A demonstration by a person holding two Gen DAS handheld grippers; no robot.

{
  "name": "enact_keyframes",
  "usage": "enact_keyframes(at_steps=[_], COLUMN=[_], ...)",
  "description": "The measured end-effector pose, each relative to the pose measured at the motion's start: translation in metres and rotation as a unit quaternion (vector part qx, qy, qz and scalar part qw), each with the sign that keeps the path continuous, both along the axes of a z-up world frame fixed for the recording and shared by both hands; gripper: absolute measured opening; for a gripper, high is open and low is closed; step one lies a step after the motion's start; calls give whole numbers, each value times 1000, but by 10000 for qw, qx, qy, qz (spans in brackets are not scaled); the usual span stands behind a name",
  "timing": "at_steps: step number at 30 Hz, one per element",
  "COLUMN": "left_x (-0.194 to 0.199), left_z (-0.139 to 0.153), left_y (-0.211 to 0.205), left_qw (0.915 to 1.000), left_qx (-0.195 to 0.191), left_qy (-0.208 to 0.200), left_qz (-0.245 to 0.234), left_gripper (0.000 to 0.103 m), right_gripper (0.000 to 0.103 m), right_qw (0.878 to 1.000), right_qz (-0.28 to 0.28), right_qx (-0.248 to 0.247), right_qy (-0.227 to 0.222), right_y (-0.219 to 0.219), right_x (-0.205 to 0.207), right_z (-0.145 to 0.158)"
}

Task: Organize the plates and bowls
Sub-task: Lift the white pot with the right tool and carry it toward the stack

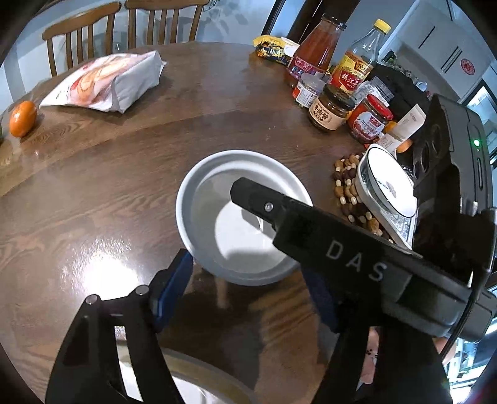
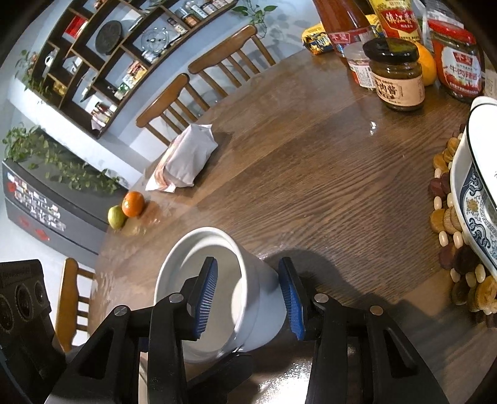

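Near: one white bowl [image 2: 217, 279], tipped on its side above the round wooden table [image 2: 310, 161], its mouth facing left in the right-wrist view. One right gripper [image 2: 248, 295] is clamped on it: the left blue pad [image 2: 205, 298] sits inside the bowl against the wall, the right blue pad [image 2: 290, 298] presses the outer wall, so the wall is pinched between them. In the left-wrist view the same bowl [image 1: 198, 192] shows from above, with one black finger of the right gripper crossing its interior.

One left gripper [image 1: 248, 286] has its jaws set part-way apart. Its left blue pad [image 1: 174, 289] touches or nearly touches the bowl's lower rim; which, cannot be told. Its right pad is hidden behind the right gripper's body, so a grip cannot be confirmed.

Middle, right edge: one stack of dishes [image 1: 385, 186], two seen for certain, a white plate with a dark rim line upon a blue-patterned one, resting on one beaded trivet [image 1: 348, 183].

Far right: two tall bottles [image 1: 357, 62], three jars [image 1: 330, 108], one yellow snack packet [image 1: 270, 46].

Far left: one white bag [image 1: 108, 84], one orange [image 1: 21, 118], and one green fruit [image 2: 116, 217] beside it.

Beyond the table: two wooden chairs [image 1: 124, 25].
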State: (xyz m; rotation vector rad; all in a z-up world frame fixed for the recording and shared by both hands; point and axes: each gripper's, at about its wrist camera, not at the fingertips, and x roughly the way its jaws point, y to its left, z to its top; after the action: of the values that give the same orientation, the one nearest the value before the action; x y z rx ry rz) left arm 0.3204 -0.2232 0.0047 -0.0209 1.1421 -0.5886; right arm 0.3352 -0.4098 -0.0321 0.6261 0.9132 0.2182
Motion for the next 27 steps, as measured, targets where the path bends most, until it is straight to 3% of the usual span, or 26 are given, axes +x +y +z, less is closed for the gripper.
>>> enact_keyframes(at_steps=[27], left_x=[-36], left_z=[40], left_y=[17], left_qw=[9992], left_qx=[48], left_qy=[-362], left_qz=[153], left_gripper=[68], right_gripper=[44], right_qw=[9991], right_qz=[210], right_qx=[-146], right_qy=[-325], right_y=[17], right_x=[-28], right_z=[39])
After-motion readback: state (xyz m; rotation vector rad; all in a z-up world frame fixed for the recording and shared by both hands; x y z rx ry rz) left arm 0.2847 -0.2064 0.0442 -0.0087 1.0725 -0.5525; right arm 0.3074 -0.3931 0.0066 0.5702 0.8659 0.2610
